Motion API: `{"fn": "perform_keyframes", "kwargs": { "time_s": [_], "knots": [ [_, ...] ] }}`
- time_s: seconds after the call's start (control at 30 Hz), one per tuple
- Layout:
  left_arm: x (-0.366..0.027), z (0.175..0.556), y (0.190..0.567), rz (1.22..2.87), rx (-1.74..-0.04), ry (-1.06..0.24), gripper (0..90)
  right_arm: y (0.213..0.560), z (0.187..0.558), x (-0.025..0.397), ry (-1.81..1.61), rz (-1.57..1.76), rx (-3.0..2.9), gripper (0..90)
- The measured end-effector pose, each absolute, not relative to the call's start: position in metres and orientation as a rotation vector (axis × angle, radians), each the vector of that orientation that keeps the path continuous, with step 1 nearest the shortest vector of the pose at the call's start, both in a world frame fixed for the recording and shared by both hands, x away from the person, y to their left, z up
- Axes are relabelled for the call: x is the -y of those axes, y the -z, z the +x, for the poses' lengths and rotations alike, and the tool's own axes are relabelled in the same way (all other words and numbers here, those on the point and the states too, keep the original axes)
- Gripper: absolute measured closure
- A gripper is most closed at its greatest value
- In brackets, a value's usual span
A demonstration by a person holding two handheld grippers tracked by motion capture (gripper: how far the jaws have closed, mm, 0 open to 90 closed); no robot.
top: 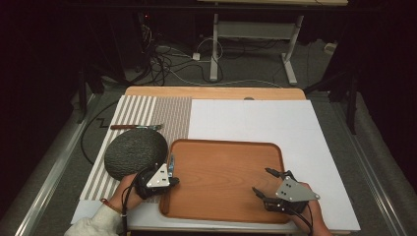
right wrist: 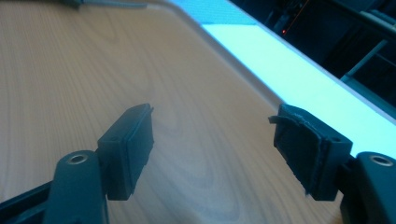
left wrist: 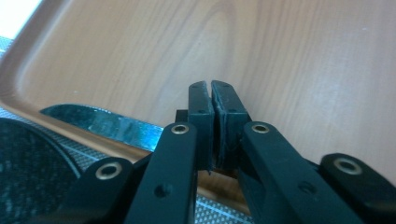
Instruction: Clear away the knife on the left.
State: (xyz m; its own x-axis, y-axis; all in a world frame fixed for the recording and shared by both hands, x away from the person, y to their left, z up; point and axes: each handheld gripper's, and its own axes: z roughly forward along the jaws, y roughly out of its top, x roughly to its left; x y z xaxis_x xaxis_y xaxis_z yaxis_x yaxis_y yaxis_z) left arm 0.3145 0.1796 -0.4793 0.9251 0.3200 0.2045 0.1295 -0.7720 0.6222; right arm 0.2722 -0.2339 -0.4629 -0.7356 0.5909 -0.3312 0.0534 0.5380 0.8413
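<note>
A wooden tray [top: 221, 167] lies at the table's front middle. My left gripper [top: 172, 170] sits at the tray's left rim, shut on a knife whose shiny blade [top: 171, 163] points away from the person. In the left gripper view the jaws [left wrist: 211, 93] are pressed together over the tray [left wrist: 280, 56], and the blade [left wrist: 107, 123] runs off to the left across the rim. My right gripper [top: 261, 180] hovers over the tray's front right part, open. Its jaws [right wrist: 212, 140] stand wide apart above bare wood [right wrist: 70, 70] with nothing between them.
A dark round textured disc [top: 135, 153] lies just left of the tray, close to my left hand. Behind it a second knife [top: 135, 127] with a brown handle rests on a striped mat [top: 147, 110]. A white board [top: 255, 118] covers the table's right and back.
</note>
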Motion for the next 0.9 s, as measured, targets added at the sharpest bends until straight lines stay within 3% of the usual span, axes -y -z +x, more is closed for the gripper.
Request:
{"fn": "perform_keyframes", "kwargs": {
  "time_s": [0.27, 0.37, 0.6, 0.9],
  "knots": [
    [-0.176, 0.311, 0.465, 2.376, -0.327, -0.489, 78.4, 0.462, 0.271, 0.242, -1.202, 0.581, -2.162, 29.0],
    [-0.176, 0.309, 0.461, 2.354, -0.346, -0.531, 71.0, 0.461, 0.269, 0.244, -1.217, 0.585, -2.154, 29.1],
    [-0.178, 0.303, 0.453, 2.274, -0.39, -0.662, 44.3, 0.461, 0.265, 0.245, -1.219, 0.575, -2.154, 29.1],
    [-0.189, 0.298, 0.453, 2.213, -0.422, -0.77, 29.2, 0.457, 0.262, 0.246, -1.219, 0.561, -2.134, 29.0]
  ]
}}
